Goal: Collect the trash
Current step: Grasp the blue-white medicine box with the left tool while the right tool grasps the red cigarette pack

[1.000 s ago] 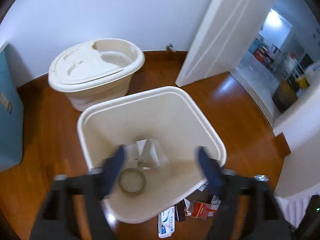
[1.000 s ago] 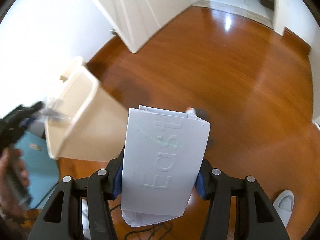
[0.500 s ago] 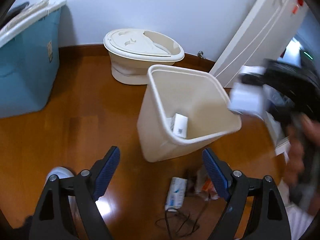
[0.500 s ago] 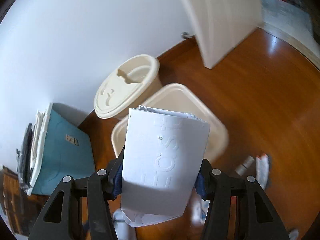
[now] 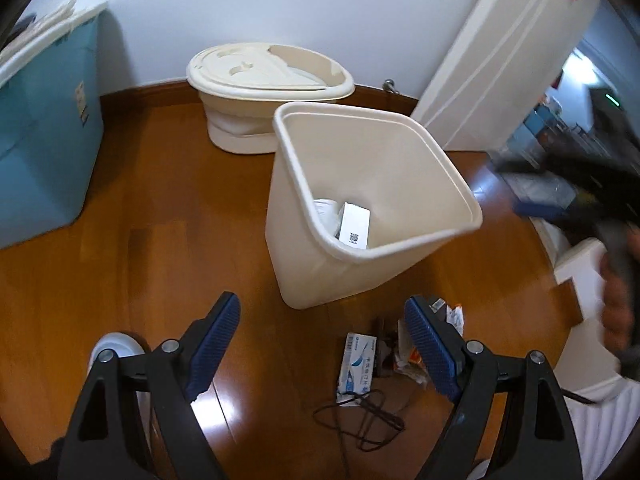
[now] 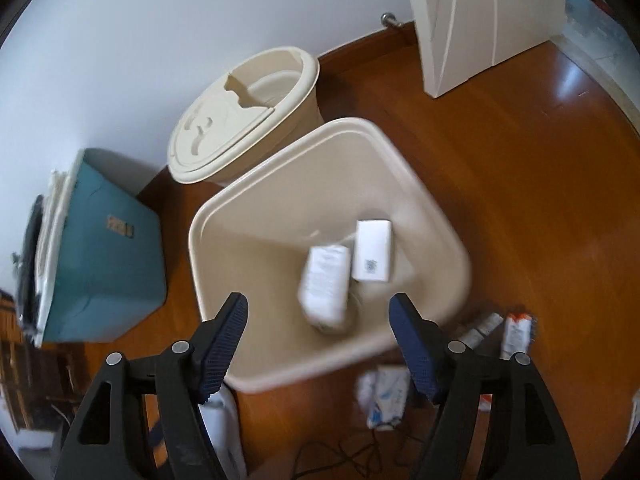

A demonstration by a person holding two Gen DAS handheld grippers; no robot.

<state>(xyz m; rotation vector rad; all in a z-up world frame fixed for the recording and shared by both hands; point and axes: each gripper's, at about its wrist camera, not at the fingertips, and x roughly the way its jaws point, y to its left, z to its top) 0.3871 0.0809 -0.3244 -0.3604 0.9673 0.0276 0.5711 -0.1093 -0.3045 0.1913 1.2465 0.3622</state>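
A cream square trash bin (image 5: 460, 196) stands on the wood floor; it also shows in the right wrist view (image 6: 224, 216). Inside lie a white box with a QR code (image 6: 373, 250) and the white carton (image 6: 326, 280), blurred as it drops in. My right gripper (image 6: 318, 328) is open and empty above the bin's near rim. My left gripper (image 5: 322, 334) is open and empty in front of the bin, over the floor. Loose trash lies on the floor by the bin: a blue-white packet (image 5: 358, 362), wrappers (image 5: 408, 356) and a black cable (image 5: 360, 420).
A cream round lidded bin (image 5: 268, 92) stands behind the trash bin by the wall. A teal storage box (image 5: 40, 132) is at the left. A white door (image 5: 504, 52) stands open at the right. A white slipper (image 5: 114, 350) lies near my left gripper.
My right gripper opened and let go of the white carton, which now falls into the bin. My left gripper moved slightly closer to the bin and stays open.
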